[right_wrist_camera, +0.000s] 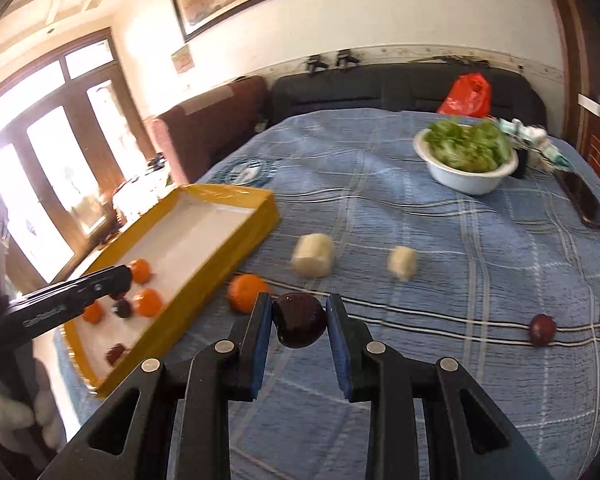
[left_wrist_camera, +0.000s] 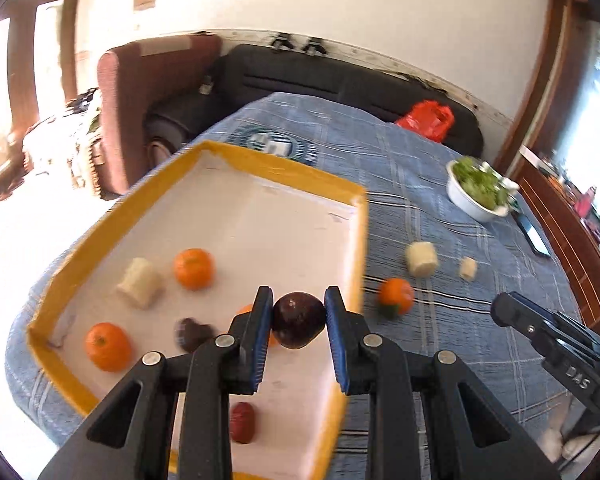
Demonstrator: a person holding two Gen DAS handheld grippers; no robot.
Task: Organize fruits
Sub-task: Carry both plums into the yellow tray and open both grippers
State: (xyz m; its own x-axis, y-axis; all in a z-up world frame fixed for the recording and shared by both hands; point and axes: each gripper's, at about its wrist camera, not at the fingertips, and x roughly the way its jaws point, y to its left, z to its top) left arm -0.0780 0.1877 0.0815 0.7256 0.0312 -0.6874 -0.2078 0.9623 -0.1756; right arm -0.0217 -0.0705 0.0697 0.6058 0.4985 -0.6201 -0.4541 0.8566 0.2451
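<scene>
While each pair of tongs grips a dark plum, the fruit sits low in the middle of both wrist views. The left tongs [left_wrist_camera: 298, 316] are clamped on a plum [left_wrist_camera: 298, 320], blue pads pressed to both its sides, held above the near right part of the tray [left_wrist_camera: 208, 150]. The right tongs [right_wrist_camera: 299, 318] pinch a second plum [right_wrist_camera: 300, 320] above the blue checked cloth [right_wrist_camera: 440, 240], just right of the tray's near end.

Inside the yellow-rimmed white tray, in the left view, lie two oranges [left_wrist_camera: 193, 268] [left_wrist_camera: 108, 346], a third mostly hidden behind the left pad, a pale cylinder piece [left_wrist_camera: 140, 288], a dark plum [left_wrist_camera: 192, 334] left of the tongs, and a reddish plum [left_wrist_camera: 243, 422] at the bottom between the fingers.

On the cloth, right of the tray, an orange [right_wrist_camera: 246, 292] lies just beside the tray wall. Two more pale pieces [right_wrist_camera: 314, 255] [right_wrist_camera: 402, 263] sit further up, apart from each other. Another plum [right_wrist_camera: 542, 330] lies alone at the right edge of the right view.

A white bowl [right_wrist_camera: 466, 182] of green leaves stands at the upper right, with a dark flat phone-like object [right_wrist_camera: 586, 202] to its right. Behind it a red bag [right_wrist_camera: 466, 96] rests on a black sofa [right_wrist_camera: 380, 88]. A brown armchair [left_wrist_camera: 148, 92] stands at the upper left of the left view.
</scene>
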